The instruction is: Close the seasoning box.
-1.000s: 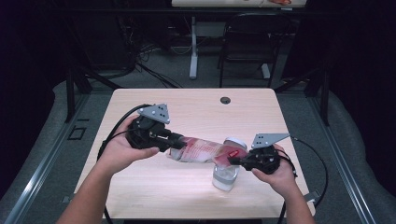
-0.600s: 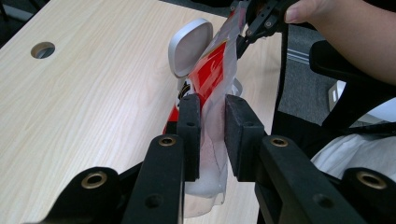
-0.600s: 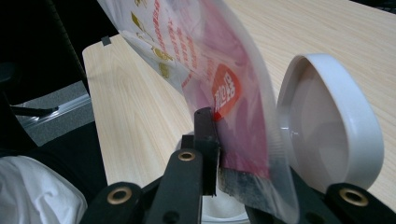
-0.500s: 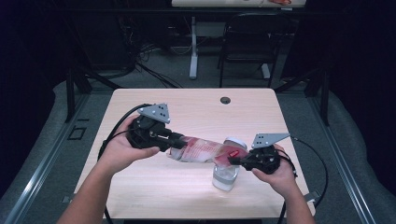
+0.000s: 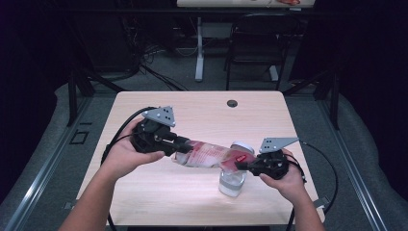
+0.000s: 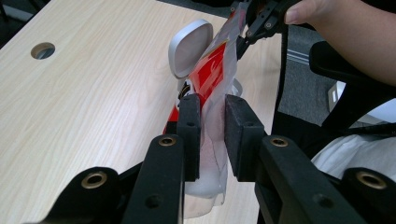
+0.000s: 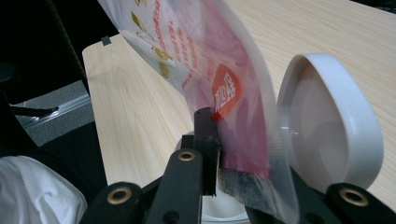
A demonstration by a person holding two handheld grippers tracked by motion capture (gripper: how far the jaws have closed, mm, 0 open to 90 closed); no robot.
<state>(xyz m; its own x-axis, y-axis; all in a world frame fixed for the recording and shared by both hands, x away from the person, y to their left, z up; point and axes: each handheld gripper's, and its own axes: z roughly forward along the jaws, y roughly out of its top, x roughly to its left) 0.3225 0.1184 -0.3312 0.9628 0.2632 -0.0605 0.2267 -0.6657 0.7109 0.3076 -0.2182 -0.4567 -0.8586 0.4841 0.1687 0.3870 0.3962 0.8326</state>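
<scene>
A red and clear plastic pouch [image 5: 211, 155] hangs stretched between my two grippers above the wooden table [image 5: 202, 115]. My left gripper [image 5: 179, 146] is shut on its lower, fuller end; in the left gripper view the pads [image 6: 189, 126] squeeze the pouch [image 6: 218, 74] with white contents between them. My right gripper [image 5: 240, 165] is shut on the pouch's top edge [image 7: 224, 88], and its right jaw is hidden behind the film. Under that end stands a clear jar [image 5: 232, 182] with its white hinged lid [image 5: 242, 147] tipped open.
A round cable hole [image 5: 232, 103] sits near the table's far edge. Cables trail from both grippers off the table sides. A chair and a table leg stand on the dark floor beyond. The person's lap shows beside the table's near edge [image 6: 355, 154].
</scene>
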